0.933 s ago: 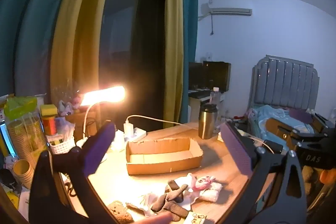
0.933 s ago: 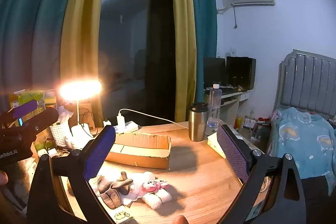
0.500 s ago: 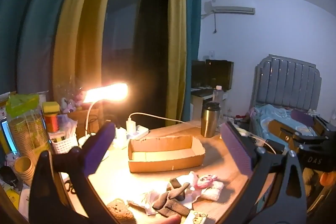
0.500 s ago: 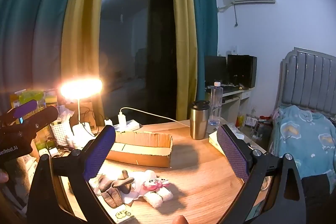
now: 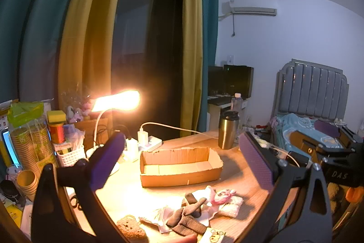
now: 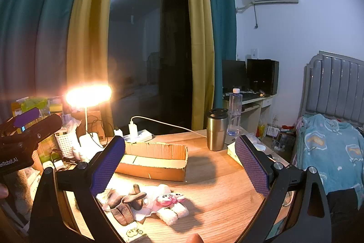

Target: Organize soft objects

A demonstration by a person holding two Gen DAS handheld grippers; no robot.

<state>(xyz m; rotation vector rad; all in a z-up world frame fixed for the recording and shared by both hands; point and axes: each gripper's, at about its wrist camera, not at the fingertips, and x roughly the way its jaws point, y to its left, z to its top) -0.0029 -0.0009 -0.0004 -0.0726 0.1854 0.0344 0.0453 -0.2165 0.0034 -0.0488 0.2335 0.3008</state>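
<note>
A loose heap of soft things [image 6: 145, 204] lies on the wooden table [image 6: 227, 193] just in front of the shallow corrugated cardboard box [image 6: 157, 161]: brown mesh-textured fabric pieces, crumpled white cloth, a pink-and-white plush toy [image 5: 224, 196]. Both the left gripper [image 5: 184, 161] and right gripper [image 6: 182, 165] hover above, ribbed purple fingers [image 6: 109, 163] spread wide, holding nothing.

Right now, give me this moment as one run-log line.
left gripper: open, empty | right gripper: open, empty | soft items: piled on table | cardboard box: empty
</note>
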